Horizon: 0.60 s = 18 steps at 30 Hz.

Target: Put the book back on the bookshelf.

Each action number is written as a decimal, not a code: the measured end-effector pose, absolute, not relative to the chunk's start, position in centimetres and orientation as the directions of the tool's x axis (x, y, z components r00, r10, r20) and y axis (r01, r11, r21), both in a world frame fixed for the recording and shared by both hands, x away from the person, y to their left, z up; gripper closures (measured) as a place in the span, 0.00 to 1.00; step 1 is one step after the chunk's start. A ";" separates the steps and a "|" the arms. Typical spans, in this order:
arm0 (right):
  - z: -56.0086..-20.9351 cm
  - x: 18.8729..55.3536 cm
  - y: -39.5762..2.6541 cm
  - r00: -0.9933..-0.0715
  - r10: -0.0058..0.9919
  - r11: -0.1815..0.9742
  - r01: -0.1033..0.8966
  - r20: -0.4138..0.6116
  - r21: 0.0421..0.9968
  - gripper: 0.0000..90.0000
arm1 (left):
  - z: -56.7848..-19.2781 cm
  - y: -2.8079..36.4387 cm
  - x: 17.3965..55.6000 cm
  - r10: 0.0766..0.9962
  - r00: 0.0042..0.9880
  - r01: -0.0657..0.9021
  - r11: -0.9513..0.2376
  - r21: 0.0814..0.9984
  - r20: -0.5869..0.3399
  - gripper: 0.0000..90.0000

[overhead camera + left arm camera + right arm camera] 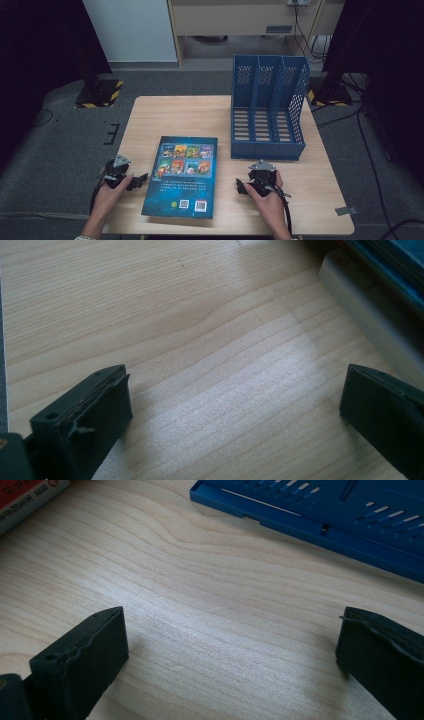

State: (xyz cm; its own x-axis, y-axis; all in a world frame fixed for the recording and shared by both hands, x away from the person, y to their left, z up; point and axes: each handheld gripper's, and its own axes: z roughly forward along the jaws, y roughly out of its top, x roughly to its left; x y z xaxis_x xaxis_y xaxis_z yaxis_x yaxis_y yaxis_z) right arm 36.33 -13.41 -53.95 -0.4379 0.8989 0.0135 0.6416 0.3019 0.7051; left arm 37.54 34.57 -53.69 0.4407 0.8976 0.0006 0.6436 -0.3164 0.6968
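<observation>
A light wooden table is seen from above. A large book with a dark blue cover lies flat near the front edge, its back cover up, showing two rows of small colourful pictures and two square codes. Behind it and to the right stands a blue plastic file rack with three upright compartments, all open to the front.

The person's hands rest on the table on either side of the book. The left gripper sits just beside the book's left edge, its jaws spread wide with bare wood between them; in the left gripper view the book's page edge runs along the right side. The right gripper sits well right of the book, in front of the rack, its jaws also spread wide and holding nothing; in the right gripper view the rack's blue base lies ahead.

Judging from this layout, the work is likely to stand the book in the rack. The main risk is the pickup: the book lies flat, so a jaw may skid over the cover or push the book across the table instead of getting under an edge. A thin grip on a few pages could let the book fan open or drop. On the way in, a tilted book could strike a divider and shove the light rack backward.
</observation>
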 end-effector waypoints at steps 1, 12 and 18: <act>-53.9 36.3 -13.4 -0.443 0.896 0.303 0.639 0.016 0.707 0.01 | -53.7 34.5 37.5 0.898 0.439 0.644 -0.315 0.697 0.000 0.00; -53.9 36.3 -13.4 -0.460 0.888 0.314 0.625 0.013 0.714 0.07 | -53.4 34.3 37.5 0.884 0.467 0.639 -0.336 0.692 -0.002 0.02; -53.2 36.0 -13.4 -0.468 0.882 0.283 0.628 0.061 0.724 0.14 | -52.2 35.0 36.9 0.902 0.431 0.635 -0.270 0.724 -0.041 0.06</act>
